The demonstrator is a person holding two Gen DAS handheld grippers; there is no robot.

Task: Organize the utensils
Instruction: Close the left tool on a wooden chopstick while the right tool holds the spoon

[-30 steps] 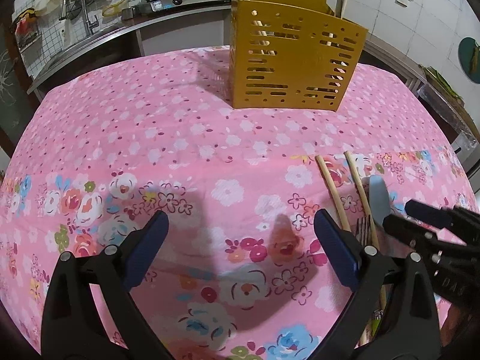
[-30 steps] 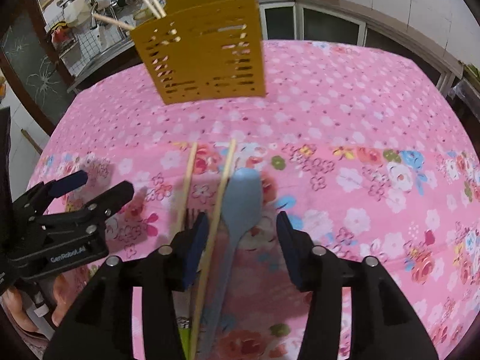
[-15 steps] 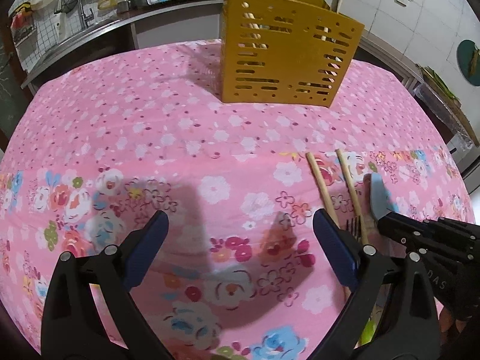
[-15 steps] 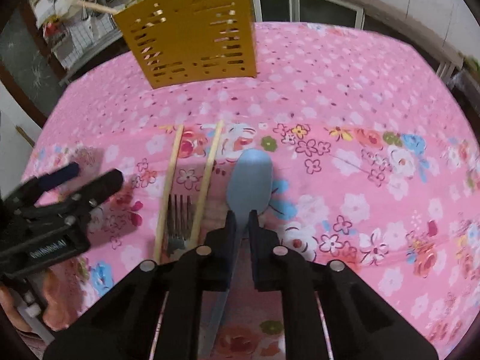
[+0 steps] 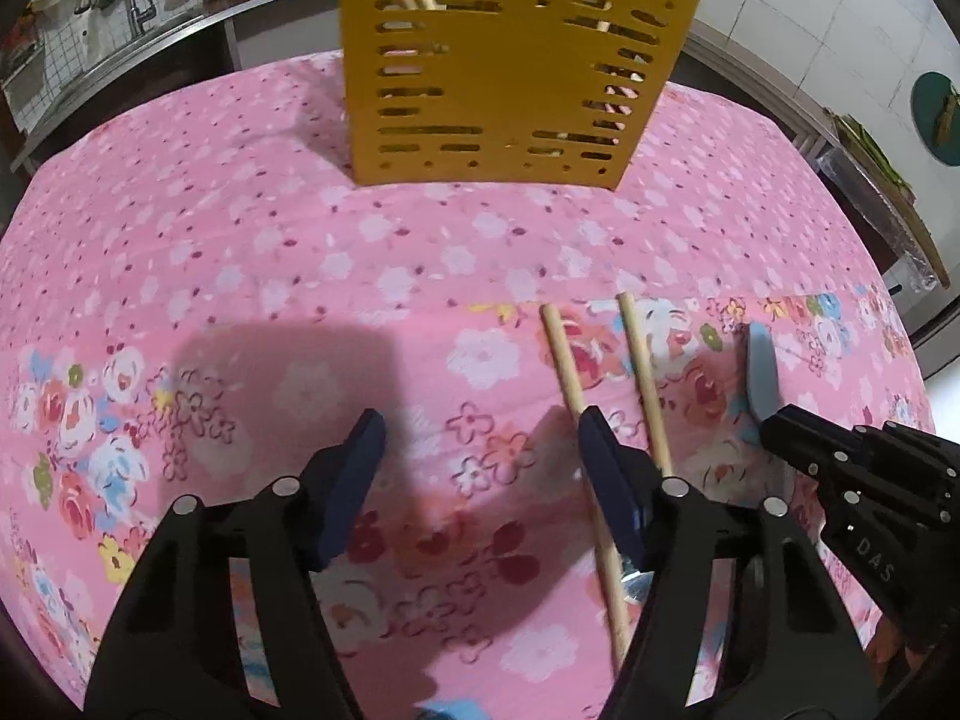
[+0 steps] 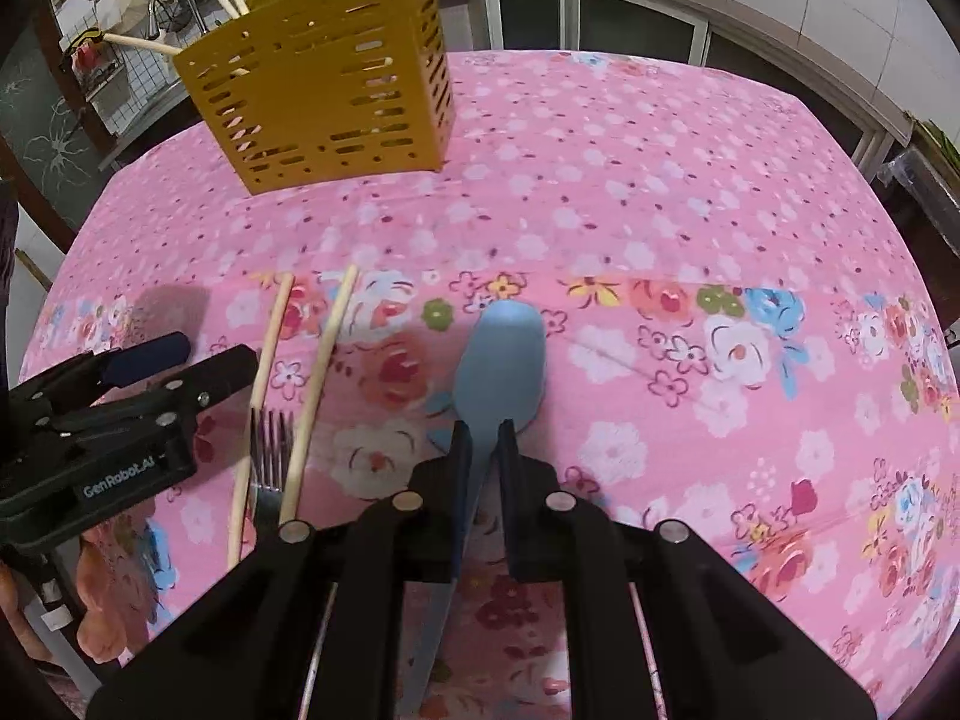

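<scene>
Right wrist view had the right gripper (image 6: 483, 441) clamped on the blue spoon's (image 6: 501, 354) neck over the cloth, left gripper (image 5: 480, 450) closing beside a chopstick (image 5: 585, 450) with nothing between; thin grip risked the spoon pivoting before reaching the yellow holder (image 6: 324, 84).

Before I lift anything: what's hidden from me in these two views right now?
- Fork handle: right wrist view, behind the gripper body; left wrist view hides the fork almost wholly.
- Spoon handle end: right wrist view, under the right gripper.
- Yellow holder contents: both views, only slivers through slots.
</scene>
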